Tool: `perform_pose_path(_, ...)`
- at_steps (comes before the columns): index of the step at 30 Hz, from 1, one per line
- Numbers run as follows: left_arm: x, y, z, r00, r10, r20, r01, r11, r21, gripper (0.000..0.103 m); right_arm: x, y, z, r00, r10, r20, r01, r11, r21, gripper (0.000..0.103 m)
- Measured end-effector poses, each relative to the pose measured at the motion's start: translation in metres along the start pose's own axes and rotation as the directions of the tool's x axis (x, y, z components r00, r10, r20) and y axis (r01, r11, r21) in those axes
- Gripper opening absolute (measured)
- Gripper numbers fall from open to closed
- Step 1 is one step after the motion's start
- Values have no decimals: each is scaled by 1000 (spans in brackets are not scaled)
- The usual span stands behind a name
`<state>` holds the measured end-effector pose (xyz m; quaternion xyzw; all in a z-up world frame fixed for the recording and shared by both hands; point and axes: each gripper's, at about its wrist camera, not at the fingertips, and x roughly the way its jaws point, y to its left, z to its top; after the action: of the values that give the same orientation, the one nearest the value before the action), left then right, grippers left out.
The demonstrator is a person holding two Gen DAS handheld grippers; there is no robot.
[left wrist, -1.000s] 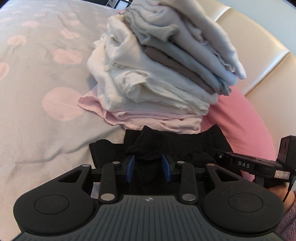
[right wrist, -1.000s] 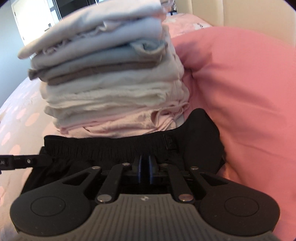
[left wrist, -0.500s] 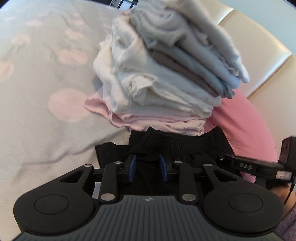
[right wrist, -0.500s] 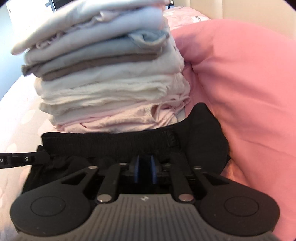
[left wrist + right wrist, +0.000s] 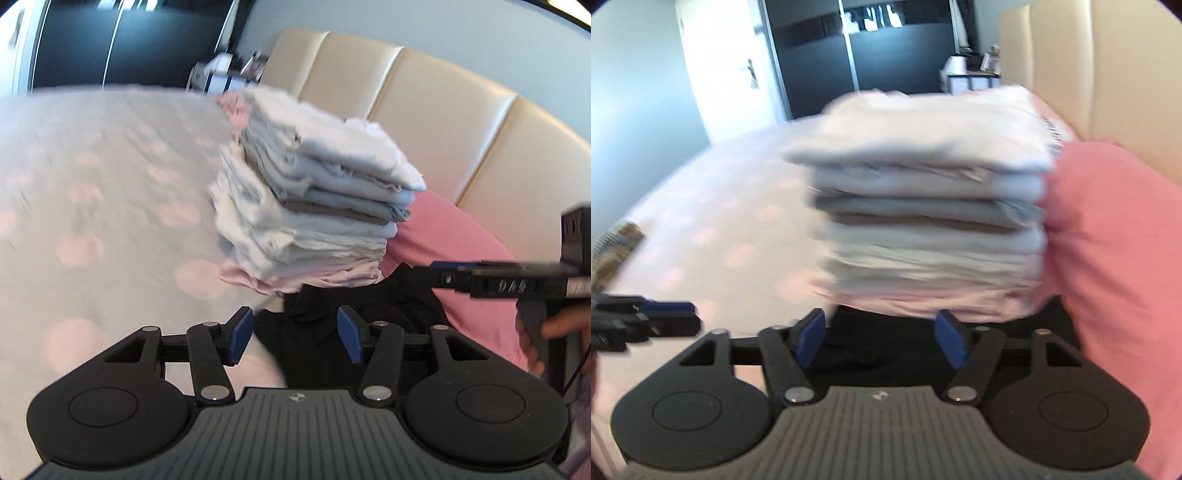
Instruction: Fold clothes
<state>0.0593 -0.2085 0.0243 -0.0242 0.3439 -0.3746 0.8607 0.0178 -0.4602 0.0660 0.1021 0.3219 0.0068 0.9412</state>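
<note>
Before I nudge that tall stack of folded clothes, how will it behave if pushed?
The stack of folded clothes would probably lean or topple: it is tall, with uneven layers overhanging. Being soft cloth, its layers likely slide apart. The pink pillow beside it may brace that side.

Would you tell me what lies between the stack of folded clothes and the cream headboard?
A pink pillow lies between the stack and the headboard, in the left wrist view.

Pink pillow [image 5: 454,236] lay at the bed's head edge against cream padded headboard [image 5: 424,110]; dotted bedspread [image 5: 92,192] covered the bed; dark wardrobe [image 5: 886,51] behind.
</note>
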Motion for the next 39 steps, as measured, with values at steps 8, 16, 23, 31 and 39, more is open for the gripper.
perform_pose_path(8, -88, 10, -8, 988, 98, 117, -112, 986, 120, 61, -17, 99, -11, 997, 59, 56, -60, 998, 11, 87)
perform_pose_path(16, -150, 27, -32, 950, 228, 211, -257, 959, 119, 75, -18, 181, -46, 992, 119, 50, -121, 992, 33, 92)
perform_pose_path(23, -177, 56, -67, 896, 377, 234, -407, 908, 97, 75, -15, 239, -86, 997, 48, 61, -49, 999, 6, 94)
perform_pose_path(31, -192, 84, -102, 789, 585, 190, -595, 804, -4, 75, -19, 274, -120, 997, -45, 59, 48, 998, -52, 98)
perform_pose_path(39, -193, 98, -133, 810, 575, 113, -567, 818, -98, 76, -6, 305, -139, 999, -44, 31, 49, 985, -165, 100)
